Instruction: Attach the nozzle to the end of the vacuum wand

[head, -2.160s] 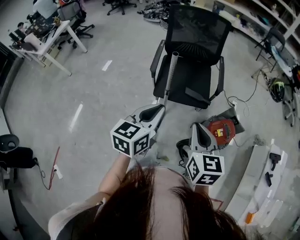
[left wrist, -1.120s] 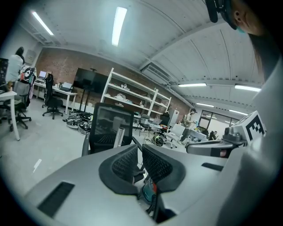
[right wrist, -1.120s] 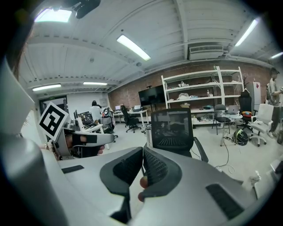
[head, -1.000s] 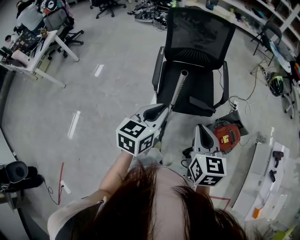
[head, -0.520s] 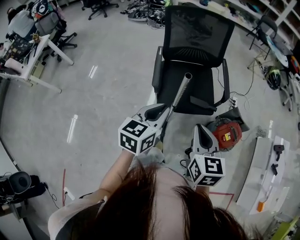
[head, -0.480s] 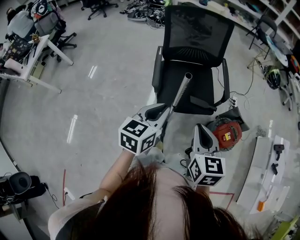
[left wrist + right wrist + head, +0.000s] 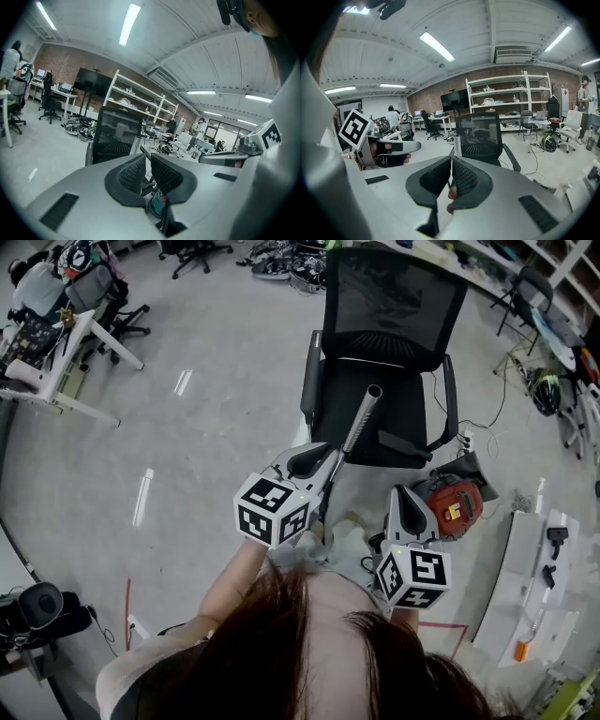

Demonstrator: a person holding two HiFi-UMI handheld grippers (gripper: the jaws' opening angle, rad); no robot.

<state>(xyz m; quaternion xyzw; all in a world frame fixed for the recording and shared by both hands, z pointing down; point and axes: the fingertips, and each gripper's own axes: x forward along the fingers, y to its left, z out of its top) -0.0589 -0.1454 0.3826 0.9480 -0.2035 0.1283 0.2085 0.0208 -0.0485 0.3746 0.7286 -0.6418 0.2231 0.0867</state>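
Grey floor (image 7: 216,446): silver vacuum wand (image 7: 361,423) slants up, clamped in left gripper (image 7: 328,470) jaws; right gripper (image 7: 403,495) jaws shut.

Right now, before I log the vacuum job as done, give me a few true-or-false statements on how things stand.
1. The wand has a nozzle on its far end. False: the end is a bare open tube.
2. The wand's far end points toward the black chair. True.
3. The right gripper has its jaws wide apart. False: they are together.
4. The red vacuum sits on the floor. True.
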